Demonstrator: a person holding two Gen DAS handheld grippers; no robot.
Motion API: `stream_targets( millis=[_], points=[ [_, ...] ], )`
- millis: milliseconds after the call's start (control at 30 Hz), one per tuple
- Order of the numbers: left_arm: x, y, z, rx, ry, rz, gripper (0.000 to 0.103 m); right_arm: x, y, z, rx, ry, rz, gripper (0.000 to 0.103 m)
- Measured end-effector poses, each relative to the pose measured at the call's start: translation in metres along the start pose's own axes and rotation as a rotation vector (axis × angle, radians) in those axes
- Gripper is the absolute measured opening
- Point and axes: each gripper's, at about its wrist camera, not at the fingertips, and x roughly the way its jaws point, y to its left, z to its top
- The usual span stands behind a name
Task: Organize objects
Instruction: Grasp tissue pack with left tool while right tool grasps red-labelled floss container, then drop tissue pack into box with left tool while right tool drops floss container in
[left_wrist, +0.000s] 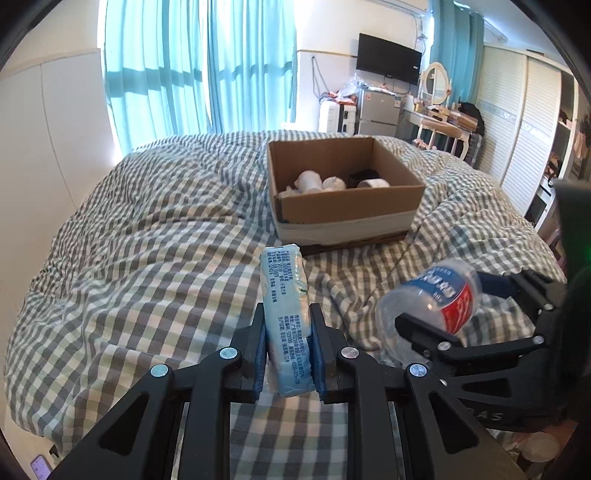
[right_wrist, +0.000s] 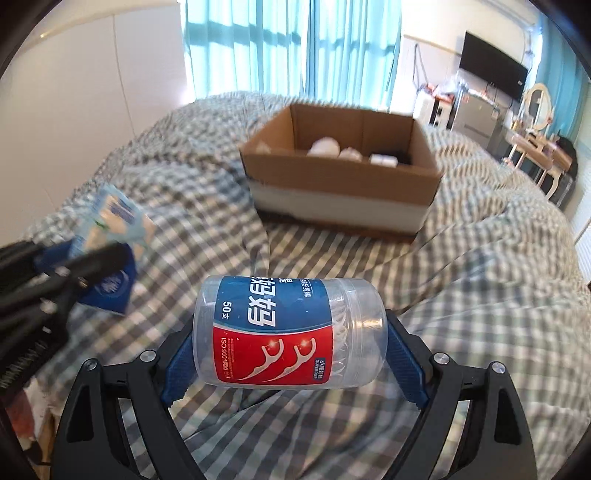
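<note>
My left gripper (left_wrist: 287, 350) is shut on a light blue tissue pack (left_wrist: 286, 306), held on edge above the checked bed cover. My right gripper (right_wrist: 291, 352) is shut on a clear floss-pick jar (right_wrist: 288, 332) with a blue and red label, gripped sideways by its ends. The jar also shows in the left wrist view (left_wrist: 432, 299), right of the tissue pack. The tissue pack shows blurred in the right wrist view (right_wrist: 114, 229), at the left. An open cardboard box (left_wrist: 347, 210) sits on the bed ahead of both grippers, holding white balls and a tape roll.
The bed is covered by a rumpled grey and white checked duvet (left_wrist: 147, 229). Blue curtains (left_wrist: 199, 66) hang behind it. A small fridge (left_wrist: 378, 110), a wall TV (left_wrist: 388, 59), a dressing table (left_wrist: 443, 122) and white wardrobes (left_wrist: 517, 122) stand at the right.
</note>
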Motion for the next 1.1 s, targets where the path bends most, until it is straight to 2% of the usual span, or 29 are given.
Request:
stream_targets(
  millis=[333,600,867,1100],
  points=[
    [-0.026,-0.015,0.032,0.025,-0.075,-0.018,0.020,-0.057,-0.002,0.028,-0.026,-0.138,-0.029,0.088],
    [-0.015,-0.012,0.087,0.016,-0.110,-0.031,0.020,-0.077,-0.025,0.078,-0.043,-0.215,-0.049,0.088],
    [0.025,0.000,0.160,-0.001,-0.113,-0.025,0.020,-0.061,-0.071,0.156,-0.014,-0.251,-0.081,0.088],
    [0.079,-0.001,0.212,0.006,-0.122,-0.053,0.020,-0.010,-0.104,0.218,0.010,-0.245,-0.067,0.088]
  ],
)
